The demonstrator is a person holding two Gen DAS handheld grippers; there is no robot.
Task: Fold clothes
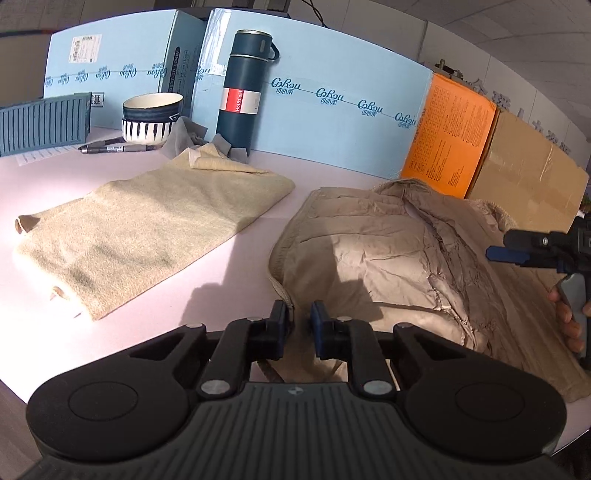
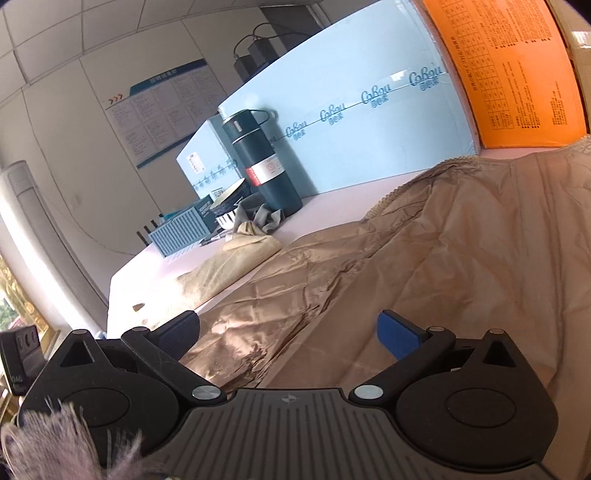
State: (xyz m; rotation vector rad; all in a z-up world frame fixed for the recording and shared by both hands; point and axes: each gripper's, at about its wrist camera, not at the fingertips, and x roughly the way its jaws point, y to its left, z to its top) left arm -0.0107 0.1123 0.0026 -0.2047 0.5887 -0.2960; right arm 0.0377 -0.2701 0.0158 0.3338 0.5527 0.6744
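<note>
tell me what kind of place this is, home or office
Probably an office or workroom, not a home: a printed notice board hangs on the wall, shipping cartons line the back of the table, and a panelled ceiling shows overhead.

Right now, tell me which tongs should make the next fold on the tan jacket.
Probably left. The left tongs are pinched on the tan jacket at its near hem, ready to lift. The right tongs hang open above it, gripping nothing.

"Hot&Cold" on red band of dark flask (image 1: 242, 94); "CoRou" repeated w/ Chinese chars along light-blue box (image 1: 332, 122); orange box (image 1: 448, 147) print too small to read.
</note>
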